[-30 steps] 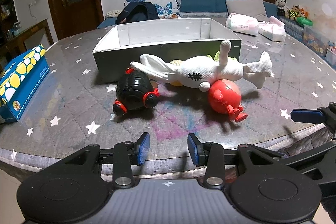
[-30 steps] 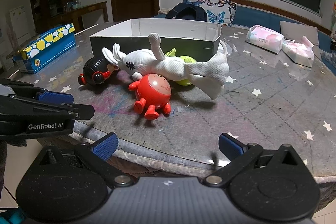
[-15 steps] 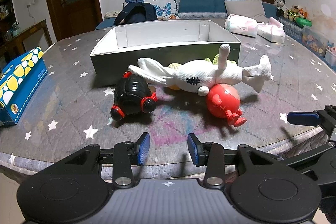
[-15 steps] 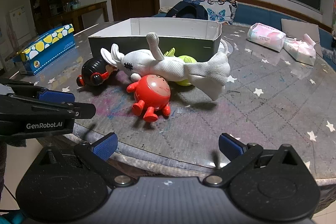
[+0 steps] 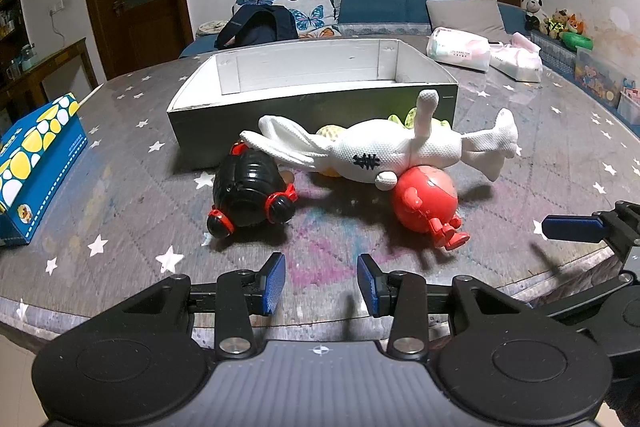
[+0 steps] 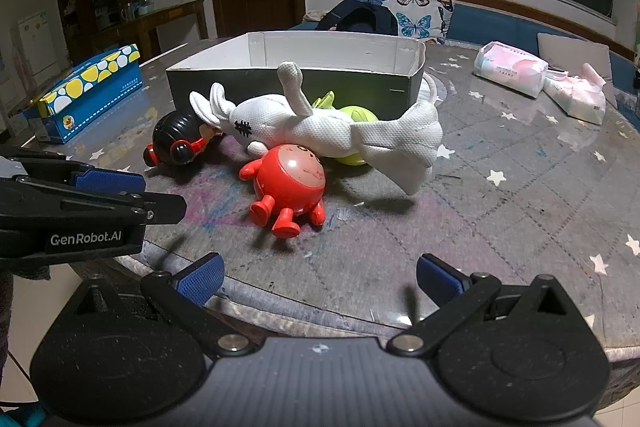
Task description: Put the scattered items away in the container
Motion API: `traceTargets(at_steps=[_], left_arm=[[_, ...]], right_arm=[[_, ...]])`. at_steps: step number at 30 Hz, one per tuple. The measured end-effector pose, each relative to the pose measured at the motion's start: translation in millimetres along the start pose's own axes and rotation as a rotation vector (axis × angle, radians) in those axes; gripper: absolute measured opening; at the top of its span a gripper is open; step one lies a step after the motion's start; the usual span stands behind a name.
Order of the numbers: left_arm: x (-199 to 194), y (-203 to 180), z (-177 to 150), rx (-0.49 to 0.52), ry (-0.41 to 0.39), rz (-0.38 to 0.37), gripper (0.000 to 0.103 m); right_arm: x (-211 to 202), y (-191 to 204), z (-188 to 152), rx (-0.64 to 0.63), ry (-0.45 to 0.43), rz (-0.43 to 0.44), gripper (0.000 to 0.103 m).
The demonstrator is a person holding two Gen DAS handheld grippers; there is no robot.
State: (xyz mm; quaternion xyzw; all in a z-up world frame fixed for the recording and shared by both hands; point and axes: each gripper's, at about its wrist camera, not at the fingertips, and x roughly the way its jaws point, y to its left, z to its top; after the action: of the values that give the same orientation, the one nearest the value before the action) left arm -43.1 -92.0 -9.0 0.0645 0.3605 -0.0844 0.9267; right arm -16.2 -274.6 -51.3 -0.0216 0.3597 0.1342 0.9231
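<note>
Near the worktop (image 5: pixel 120 195) edge, both grippers, left (image 5: pixel 321 283) and right (image 6: pixel 320 277), have edged closer, open and empty, toys (image 5: pixel 400 155) still outside the box (image 5: pixel 312 95).

My table (image 5: pixel 120 195) wears a grey, star-printed cover. On it, mid-frame: white box (image 5: pixel 312 95), black toy (image 5: pixel 244 195), white rabbit (image 5: pixel 384 151), red toy (image 5: pixel 424 199); blue carton (image 5: pixel 36 163) far left; tissue packs (image 5: pixel 460 53) upper right.

The white plush rabbit (image 5: pixel 384 151) covers most of the yellow-green toy (image 6: pixel 358 117) behind it, so I can't tell its shape. My box's (image 5: pixel 312 107) floor is hidden behind its near wall. The blue tissue box (image 5: pixel 36 163) is cut off at the left edge.
</note>
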Motion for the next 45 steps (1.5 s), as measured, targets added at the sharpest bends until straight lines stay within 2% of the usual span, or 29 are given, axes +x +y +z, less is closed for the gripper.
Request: traceTargets(at_steps=[45], left_arm=[[19,-2,22,0.012,0.042,-0.002,0.042]], right_arm=[[18,-10,17,0.024,0.027,0.007,0.103]])
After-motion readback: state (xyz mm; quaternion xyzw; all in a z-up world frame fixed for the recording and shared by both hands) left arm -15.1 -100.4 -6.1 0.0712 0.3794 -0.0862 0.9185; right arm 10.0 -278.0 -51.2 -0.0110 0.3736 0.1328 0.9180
